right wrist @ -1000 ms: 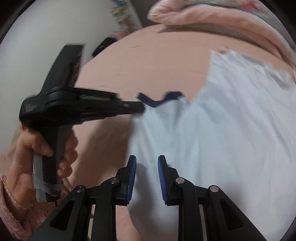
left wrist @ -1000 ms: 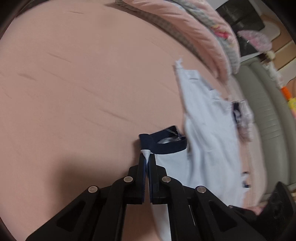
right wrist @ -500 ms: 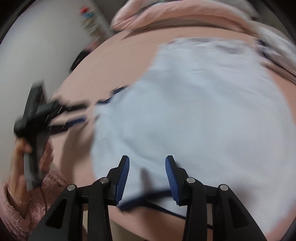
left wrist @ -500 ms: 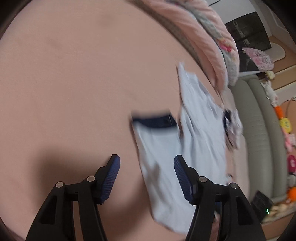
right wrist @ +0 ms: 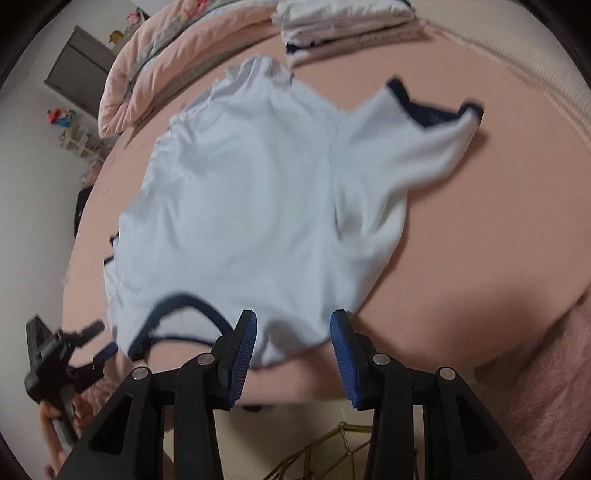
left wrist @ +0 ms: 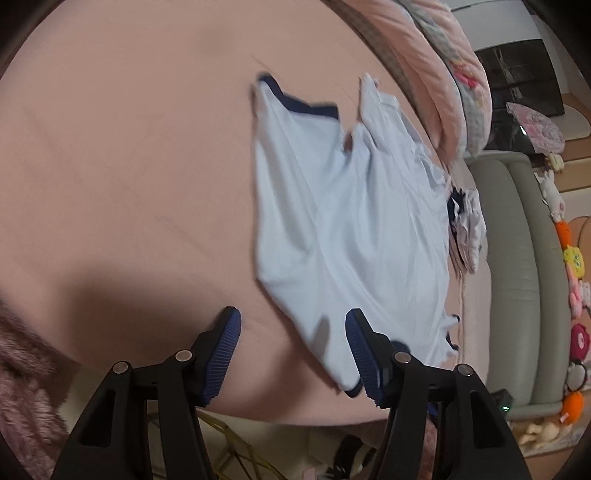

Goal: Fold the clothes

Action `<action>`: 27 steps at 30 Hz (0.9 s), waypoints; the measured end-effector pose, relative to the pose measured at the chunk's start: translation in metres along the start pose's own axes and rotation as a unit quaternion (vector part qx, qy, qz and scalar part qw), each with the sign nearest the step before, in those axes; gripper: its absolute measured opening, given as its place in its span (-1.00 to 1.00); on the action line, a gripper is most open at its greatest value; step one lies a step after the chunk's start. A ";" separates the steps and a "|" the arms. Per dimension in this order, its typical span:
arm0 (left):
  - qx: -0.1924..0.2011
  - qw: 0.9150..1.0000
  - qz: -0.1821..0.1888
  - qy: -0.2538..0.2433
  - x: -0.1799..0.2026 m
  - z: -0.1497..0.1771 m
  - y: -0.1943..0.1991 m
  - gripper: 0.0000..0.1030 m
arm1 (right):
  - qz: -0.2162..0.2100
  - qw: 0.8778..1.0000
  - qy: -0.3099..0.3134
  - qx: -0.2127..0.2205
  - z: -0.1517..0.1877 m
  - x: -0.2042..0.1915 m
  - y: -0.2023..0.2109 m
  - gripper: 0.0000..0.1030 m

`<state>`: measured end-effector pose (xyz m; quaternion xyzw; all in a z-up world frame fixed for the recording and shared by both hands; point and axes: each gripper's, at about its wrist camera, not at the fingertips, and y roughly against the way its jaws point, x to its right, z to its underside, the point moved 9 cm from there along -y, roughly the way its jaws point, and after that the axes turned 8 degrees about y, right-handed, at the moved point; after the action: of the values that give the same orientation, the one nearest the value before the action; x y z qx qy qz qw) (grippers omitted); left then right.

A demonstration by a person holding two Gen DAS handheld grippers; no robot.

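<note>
Pale blue T-shirt (right wrist: 251, 206) with navy trim on pink bedsheet (left wrist: 110, 147), no legible writing, both grippers' jaws apart, empty.

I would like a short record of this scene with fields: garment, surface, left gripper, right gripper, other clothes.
garment: pale blue shirt with navy trim, lying crumpled, not folded
surface: pink bed sheet
left gripper: left gripper open, holding nothing
right gripper: right gripper open over the shirt's near edge, not gripping
other clothes: stack of folded white clothes at the far side

Home bedroom: pink bedsheet (left wrist: 110, 166), rolled quilt (left wrist: 443, 74), plush toys (left wrist: 574, 258), folded laundry stack (right wrist: 343, 22).
</note>
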<state>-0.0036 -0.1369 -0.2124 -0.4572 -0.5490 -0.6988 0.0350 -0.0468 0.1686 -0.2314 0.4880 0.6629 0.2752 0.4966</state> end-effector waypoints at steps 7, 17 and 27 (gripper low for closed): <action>-0.032 0.996 0.064 0.043 0.011 0.016 -0.020 -0.14 | 0.000 1.000 0.006 0.029 -0.010 -0.006 -0.007 -0.18; 0.002 0.999 0.040 0.007 0.017 0.012 -0.022 -0.32 | 0.010 0.996 -0.079 0.044 -0.012 0.013 0.005 -0.20; 0.003 0.998 0.053 0.015 0.023 0.006 -0.029 -0.35 | 0.021 0.998 -0.034 0.057 -0.042 0.022 -0.018 -0.22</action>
<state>-0.0295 -0.1099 -0.2184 -0.4755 -0.5257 -0.7006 0.0819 -0.0926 0.1874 -0.2402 0.5386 0.6497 0.2305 0.4844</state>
